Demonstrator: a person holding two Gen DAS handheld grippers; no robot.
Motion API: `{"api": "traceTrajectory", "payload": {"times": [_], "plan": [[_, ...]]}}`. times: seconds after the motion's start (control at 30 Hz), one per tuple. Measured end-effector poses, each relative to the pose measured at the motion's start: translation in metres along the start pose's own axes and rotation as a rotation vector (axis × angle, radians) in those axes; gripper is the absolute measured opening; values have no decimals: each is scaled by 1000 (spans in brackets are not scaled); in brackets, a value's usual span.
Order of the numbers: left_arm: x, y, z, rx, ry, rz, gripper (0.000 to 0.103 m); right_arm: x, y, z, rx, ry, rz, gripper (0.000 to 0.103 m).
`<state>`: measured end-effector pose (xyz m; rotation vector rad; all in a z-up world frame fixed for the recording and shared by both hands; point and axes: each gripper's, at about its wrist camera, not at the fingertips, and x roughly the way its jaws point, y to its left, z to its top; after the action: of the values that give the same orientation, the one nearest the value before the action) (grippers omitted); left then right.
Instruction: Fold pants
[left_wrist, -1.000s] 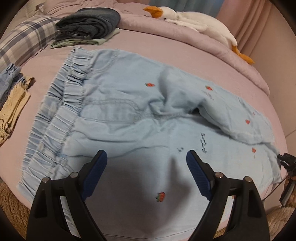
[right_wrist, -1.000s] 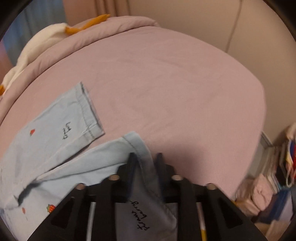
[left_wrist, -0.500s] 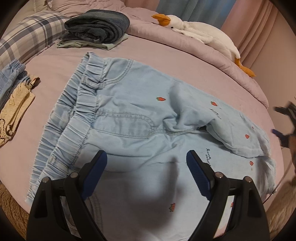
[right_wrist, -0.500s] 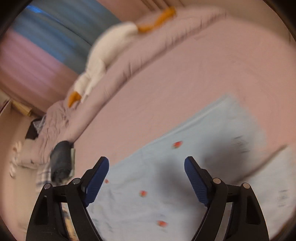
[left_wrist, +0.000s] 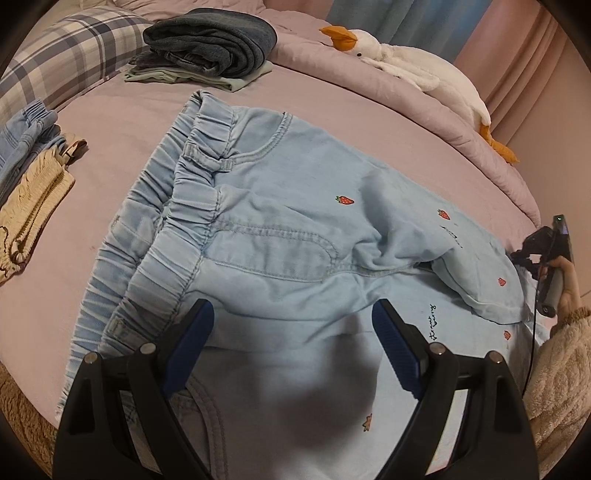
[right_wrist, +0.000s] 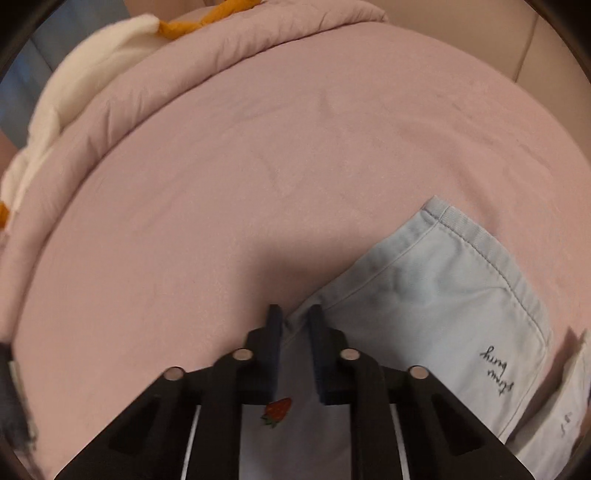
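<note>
Step in hand, as I judge it: grabbing the far leg to fold 1 leg over the other. Nearest in the left wrist view, the left hand-held gripper (left_wrist: 291, 343) hangs wide open over the seat of the pants (left_wrist: 295, 236), nothing between its pads. The right hand-held gripper (right_wrist: 293, 325) has just been closing; its jaws now stand nearly together with the leg edge of the pants (right_wrist: 443, 295) between them, so it looks clamped on the fabric near the hem (right_wrist: 476, 240) at 2 o'clock. The pants lie spread on the bed (left_wrist: 140, 122), waistband at 10 o'clock, legs running to 3 o'clock, upper leg bunched at the crotch. Next move likely calls for lifting that leg clear and laying it flat onto the other, with the left gripper pinning the waist side. Count: 1 pair of light-blue pants in work, 2 grippers, 1 person's hand (left_wrist: 567, 284) at 3 o'clock. Farther out: 1 cream garment (left_wrist: 33, 206) and 1 blue one (left_wrist: 26, 129) at 9 o'clock, 1 folded stack (left_wrist: 210, 48) at 11 o'clock, 1 plaid pillow (left_wrist: 74, 55), 1 plush goose (left_wrist: 406, 62) at 1 o'clock.
</note>
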<state>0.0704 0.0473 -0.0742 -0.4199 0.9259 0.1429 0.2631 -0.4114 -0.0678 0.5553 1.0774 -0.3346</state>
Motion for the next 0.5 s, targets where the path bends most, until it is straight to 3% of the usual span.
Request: {"api": "traceTrajectory", "payload": {"times": [0.03,0.23,0.3,0.4,0.5], "plan": [[-1,-1,0,3,2,-2,87,-15,-14,1,-3,-18,55,0],[-13,-9,3,-4,-29,-44,87,-165,-66,-14,-101,-272,384,0],[-14,-14,3,4,-30,-50,87,-191,-77,-21,-148,-307,371,0],[-12,-21,-1,10,-12,-60,87,-168,-70,-12,-154,-185,320,4],[-11,-26,-5,29,0,-63,87,-113,-79,-4,-68,-26,263,32]]}}
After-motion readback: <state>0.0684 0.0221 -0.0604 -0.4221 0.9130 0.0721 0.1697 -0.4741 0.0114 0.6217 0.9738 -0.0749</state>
